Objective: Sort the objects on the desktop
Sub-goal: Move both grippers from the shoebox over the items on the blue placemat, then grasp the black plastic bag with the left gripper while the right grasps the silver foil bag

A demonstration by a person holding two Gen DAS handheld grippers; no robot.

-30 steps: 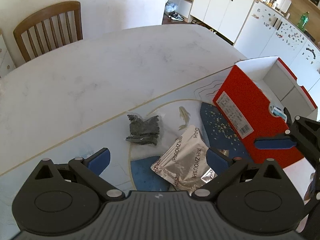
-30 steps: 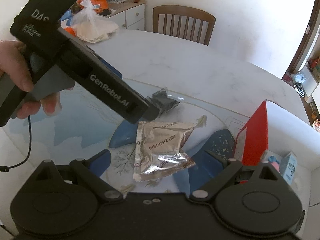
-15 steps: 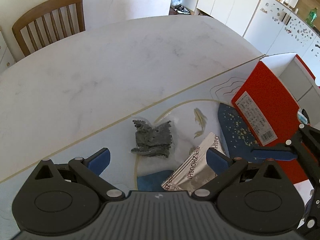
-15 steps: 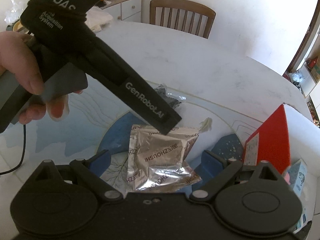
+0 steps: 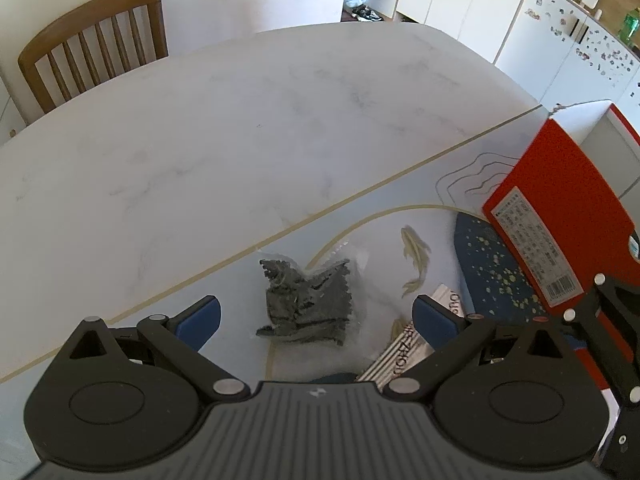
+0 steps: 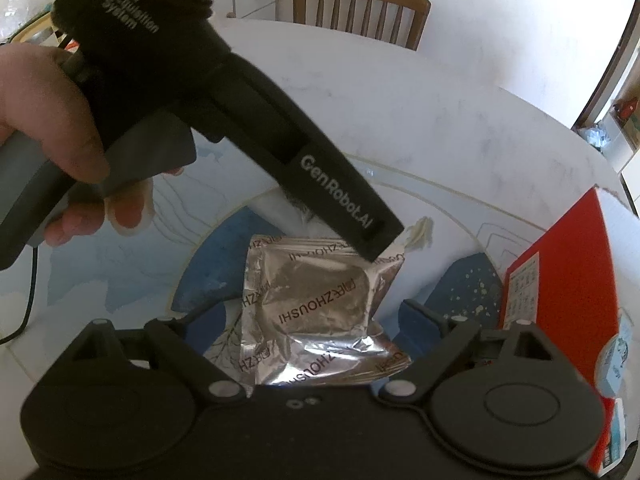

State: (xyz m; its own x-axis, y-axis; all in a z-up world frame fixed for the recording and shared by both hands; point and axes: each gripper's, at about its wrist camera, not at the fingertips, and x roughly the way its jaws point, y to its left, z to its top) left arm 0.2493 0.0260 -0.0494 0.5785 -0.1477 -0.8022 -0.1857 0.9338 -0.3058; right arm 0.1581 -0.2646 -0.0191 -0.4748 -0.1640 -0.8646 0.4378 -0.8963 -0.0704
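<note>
The left gripper (image 5: pixel 316 316) is held wide open and empty, the dark bagged item (image 5: pixel 306 306) framed between its pads at lower centre. The right gripper (image 6: pixel 316 320) is likewise spread, empty, over the silver foil pouch (image 6: pixel 320 308) at lower centre. Both packets are judged light, soft and crinkly; the pouch looks slippery and is best pinched at a sealed edge.

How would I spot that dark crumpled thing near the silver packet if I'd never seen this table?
Start at the red box on the table's right side and move left across the blue-patterned mat. Past the silver packet lies a clear bag of dark grey jagged pieces, between the open left gripper's fingers. It alone is dull and dark.
</note>
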